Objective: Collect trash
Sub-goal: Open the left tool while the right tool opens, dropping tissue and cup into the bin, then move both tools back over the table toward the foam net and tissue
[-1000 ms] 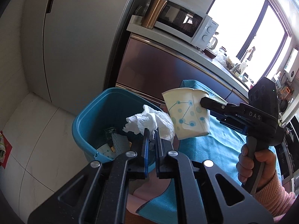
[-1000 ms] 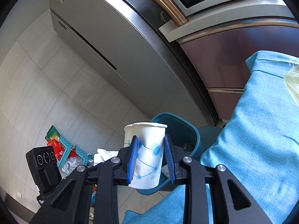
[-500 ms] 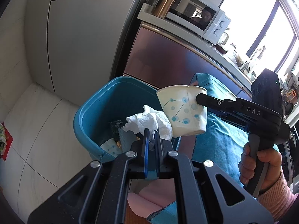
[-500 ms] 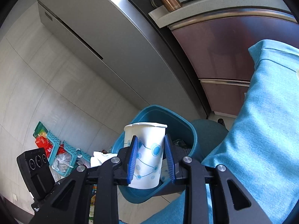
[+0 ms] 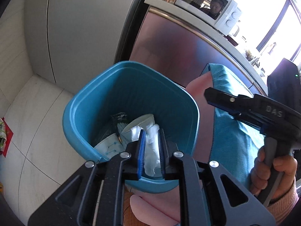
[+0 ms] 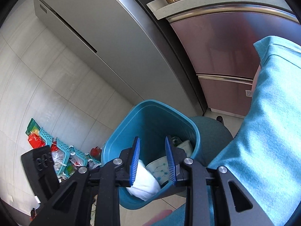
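Note:
A blue trash bin (image 5: pixel 112 86) stands on the floor beside the table; it also shows in the right wrist view (image 6: pixel 150 116). My left gripper (image 5: pixel 151 143) is over its rim, jaws parted, and the white crumpled tissue (image 5: pixel 151 156) lies loose between and below them in the bin. The paper cup with blue dots (image 5: pixel 141 121) lies inside the bin, also seen in the right wrist view (image 6: pixel 160 169). My right gripper (image 6: pixel 153 158) is open and empty above the bin; in the left wrist view it (image 5: pixel 212 96) hangs at the bin's right.
A grey fridge (image 5: pixel 79 24) and a brown cabinet (image 5: pixel 178 56) with a microwave (image 5: pixel 212 7) stand behind the bin. A teal cloth (image 6: pixel 267 131) covers the table at right. Green baskets with clutter (image 6: pixel 56 150) lie on the tiled floor at left.
Both grippers moved over the bin and opened. The paper cup dropped from the right gripper into the bin. The tissue dropped from the left gripper into the bin.

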